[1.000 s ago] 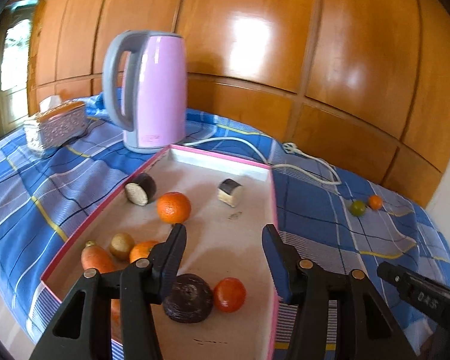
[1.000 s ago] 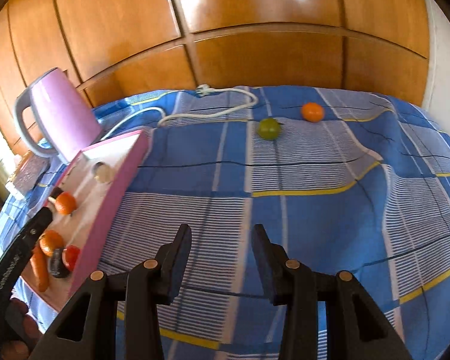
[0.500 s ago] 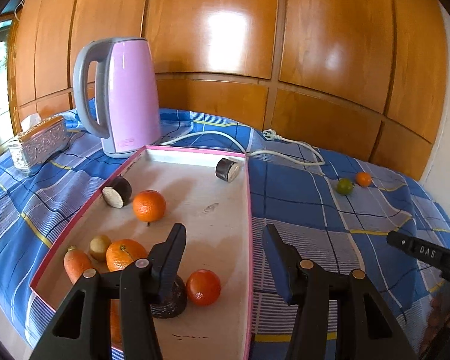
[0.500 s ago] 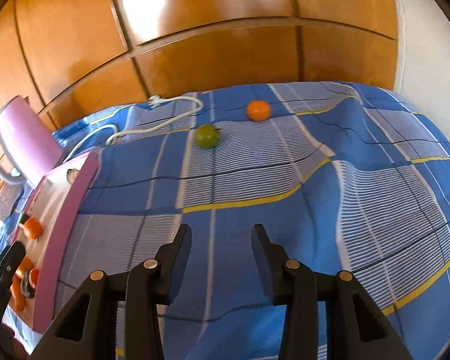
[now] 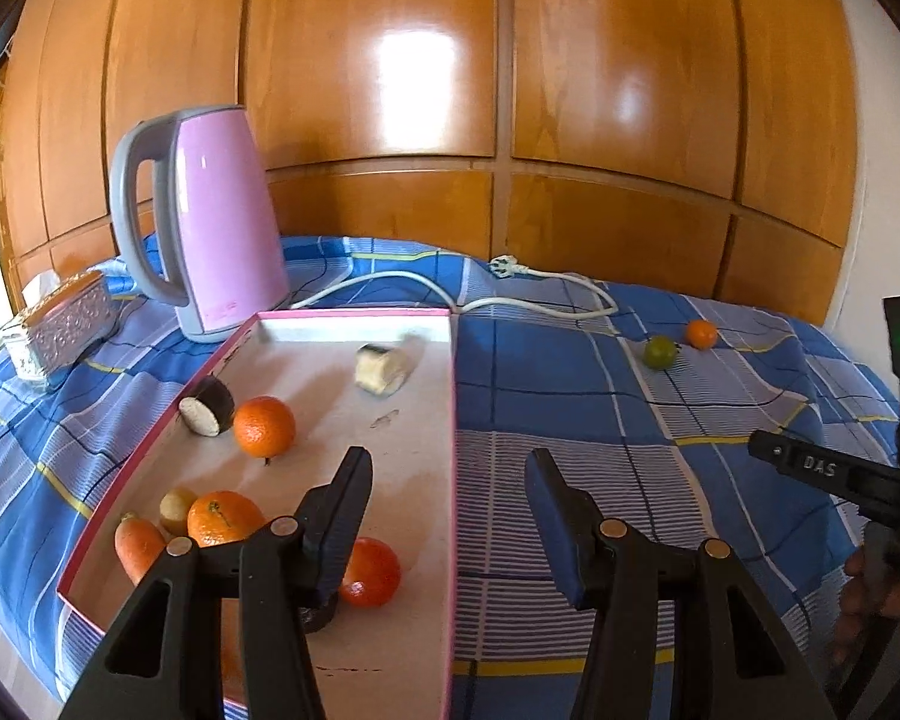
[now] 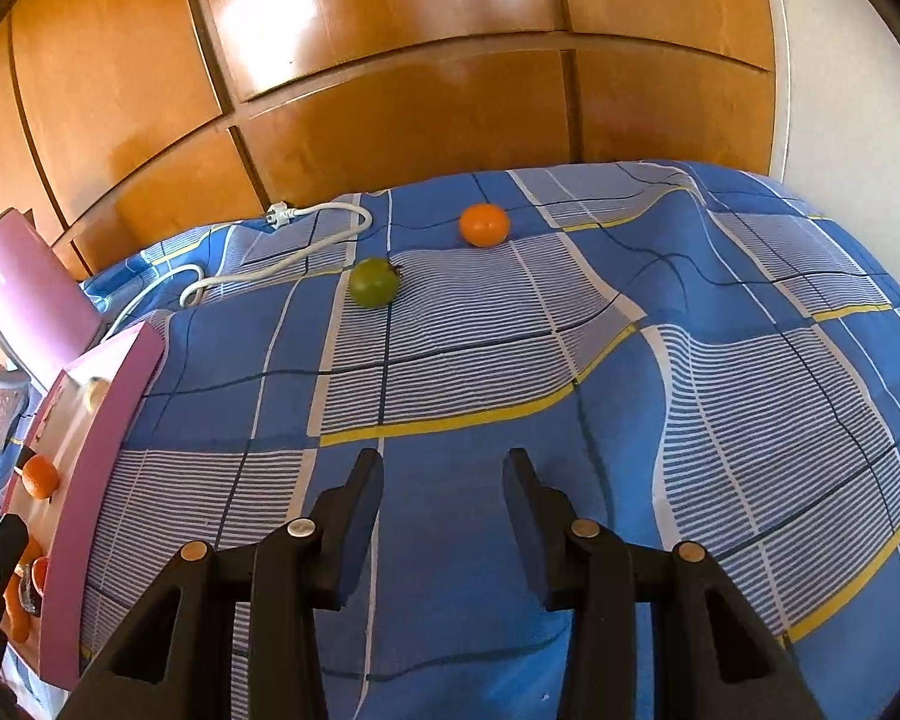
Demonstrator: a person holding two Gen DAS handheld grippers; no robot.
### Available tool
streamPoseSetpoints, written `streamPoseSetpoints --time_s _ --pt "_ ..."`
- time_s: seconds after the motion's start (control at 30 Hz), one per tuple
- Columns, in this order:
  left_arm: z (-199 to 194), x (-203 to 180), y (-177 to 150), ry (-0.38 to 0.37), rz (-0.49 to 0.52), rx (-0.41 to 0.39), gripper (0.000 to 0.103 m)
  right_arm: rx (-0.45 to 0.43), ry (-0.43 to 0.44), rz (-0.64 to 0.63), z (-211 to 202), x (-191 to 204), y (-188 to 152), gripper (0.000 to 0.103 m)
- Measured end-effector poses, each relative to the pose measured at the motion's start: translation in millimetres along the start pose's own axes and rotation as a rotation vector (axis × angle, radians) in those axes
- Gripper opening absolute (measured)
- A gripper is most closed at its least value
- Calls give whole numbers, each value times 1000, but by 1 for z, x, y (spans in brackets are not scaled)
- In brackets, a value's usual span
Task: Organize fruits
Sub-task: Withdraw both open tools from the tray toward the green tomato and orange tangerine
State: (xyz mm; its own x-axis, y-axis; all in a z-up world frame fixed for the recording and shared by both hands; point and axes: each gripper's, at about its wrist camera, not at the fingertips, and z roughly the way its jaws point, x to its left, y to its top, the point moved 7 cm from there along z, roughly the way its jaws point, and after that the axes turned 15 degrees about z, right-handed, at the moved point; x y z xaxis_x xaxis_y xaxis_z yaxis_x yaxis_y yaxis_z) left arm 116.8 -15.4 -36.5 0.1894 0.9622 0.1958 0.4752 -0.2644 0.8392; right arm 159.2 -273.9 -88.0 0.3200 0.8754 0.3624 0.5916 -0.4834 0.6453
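Observation:
A pink-rimmed tray point(image 5: 453, 420) point(image 6: 111, 420) lies on the blue checked cloth and holds several pieces: an orange point(image 5: 264, 426), a second orange point(image 5: 225, 519), a red-orange fruit point(image 5: 369, 573), a carrot point(image 5: 138, 552), a small yellowish fruit point(image 5: 177, 509) and two cut dark-skinned pieces point(image 5: 207, 405) point(image 5: 381, 367). My left gripper point(image 5: 447, 498) hangs open and empty over the tray's right rim. A green fruit point(image 6: 373, 282) point(image 5: 660, 351) and a small orange point(image 6: 484, 224) point(image 5: 701, 334) rest on the cloth far ahead of my right gripper point(image 6: 443, 495), which is open and empty.
A pink kettle point(image 5: 210, 222) stands behind the tray, its white cord and plug point(image 5: 510, 294) point(image 6: 282, 240) trailing across the cloth. A silver tissue box point(image 5: 60, 324) sits at the far left. Wooden wall panels close off the back. The cloth is rumpled at the right.
The left view has swung right and levelled, so the tray sits further left. The right view has turned toward the green fruit and small orange, which now look nearer and more central. Both jaws unchanged.

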Motion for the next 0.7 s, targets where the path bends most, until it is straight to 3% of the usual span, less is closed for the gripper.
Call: streamPoseSetpoints --time_s 0.3,0.7 --pt "7 -24 17 -68 22 -2 54 4 -2 -1 6 0 1 42" --pt "22 -88 25 -171 130 1 54 25 -1 62 13 -8 4 42"
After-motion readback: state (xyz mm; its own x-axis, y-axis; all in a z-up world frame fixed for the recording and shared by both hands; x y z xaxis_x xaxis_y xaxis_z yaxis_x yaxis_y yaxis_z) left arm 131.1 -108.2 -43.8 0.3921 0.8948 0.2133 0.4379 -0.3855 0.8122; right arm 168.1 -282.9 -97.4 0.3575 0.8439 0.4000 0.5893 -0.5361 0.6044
